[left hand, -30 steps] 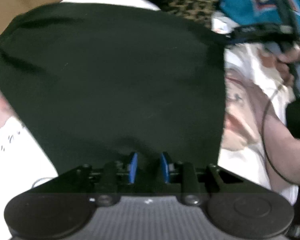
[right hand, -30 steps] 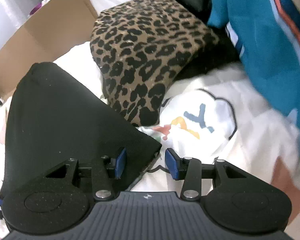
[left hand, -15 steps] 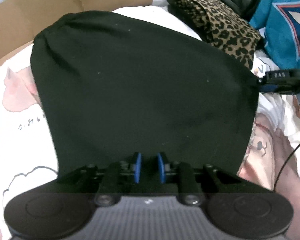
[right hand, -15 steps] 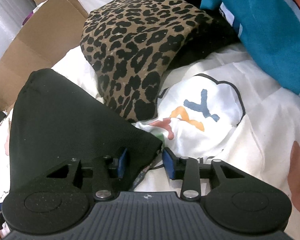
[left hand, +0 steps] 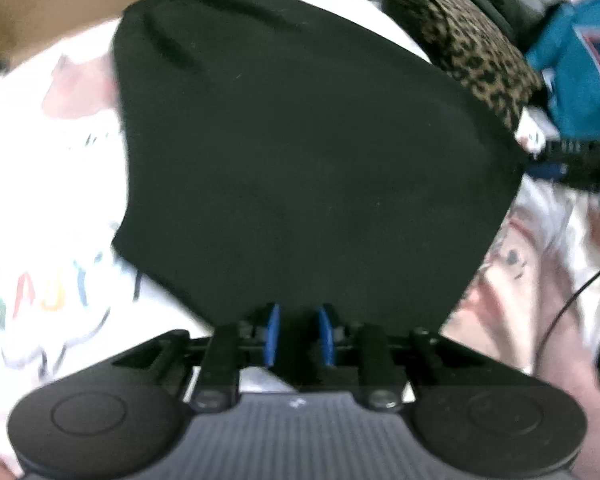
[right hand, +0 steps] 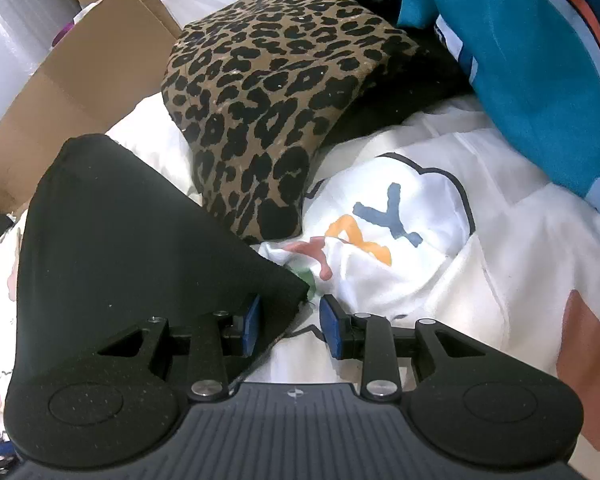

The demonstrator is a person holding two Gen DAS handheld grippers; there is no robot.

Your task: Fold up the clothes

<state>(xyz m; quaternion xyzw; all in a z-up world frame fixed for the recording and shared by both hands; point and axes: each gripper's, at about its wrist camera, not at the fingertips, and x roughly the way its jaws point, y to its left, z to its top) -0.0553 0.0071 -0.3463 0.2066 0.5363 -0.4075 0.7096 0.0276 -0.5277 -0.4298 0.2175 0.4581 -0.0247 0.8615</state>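
The black garment (left hand: 308,168) is lying spread over a white printed bedsheet (right hand: 480,320), its broad dark panel filling the middle of the left wrist view and tapering, in the right wrist view, to a corner at the lower left. The left hand-held gripper (left hand: 298,334) is pointing steeply down at the near edge of the garment; its blue pads (left hand: 271,334) are standing a narrow way apart with black cloth running down between them, and the jaws have just been opening — whether the pads are still pressing the cloth cannot be told, as this view is blurred. The right hand-held gripper (right hand: 289,330) is sitting at the garment's near right corner: its jaws have just been closing, yet they are standing partly open, the left blue pad (right hand: 251,326) lying against the cloth edge while the right pad is standing clear of it over the white sheet, so the corner is lying between the jaws without being pinched. The same gripper is showing as a dark blurred shape at the garment's right corner in the left wrist view (left hand: 572,164). A folded leopard-print garment (right hand: 276,92) is resting just beyond the black one, touching its far edge, with a teal garment (right hand: 540,60) — bearing orange and pale-blue bands — lying at the upper right. A brown cardboard box (right hand: 72,92) is standing at the far left, beside the bed.
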